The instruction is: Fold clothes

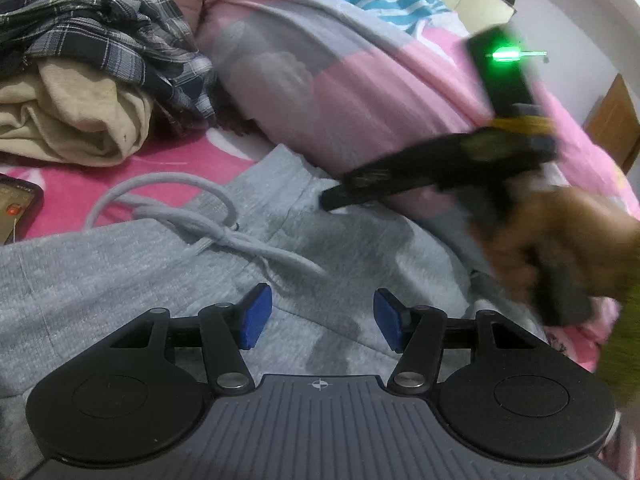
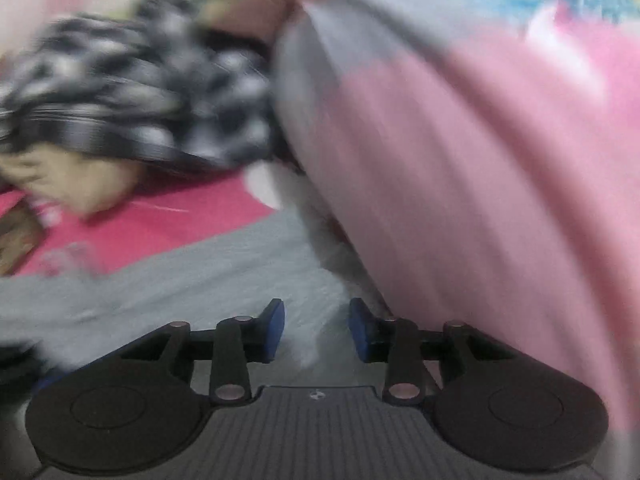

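Note:
Grey sweatpants (image 1: 120, 264) lie flat on the pink bed sheet, waistband and tied drawstring (image 1: 208, 224) toward the far side. My left gripper (image 1: 318, 318) is open and empty, just above the grey fabric below the drawstring. My right gripper shows in the left wrist view (image 1: 332, 200), held by a hand, its tips at the waistband's right corner. In the blurred right wrist view my right gripper (image 2: 316, 330) is open, with grey sweatpants fabric (image 2: 200, 280) between and beyond its fingers.
A pile of plaid shirt (image 1: 100, 28) and beige garment (image 1: 68, 120) sits at the far left. A large pink and grey rolled quilt (image 1: 340, 80) lies along the right. A phone (image 1: 16, 208) lies at the left edge.

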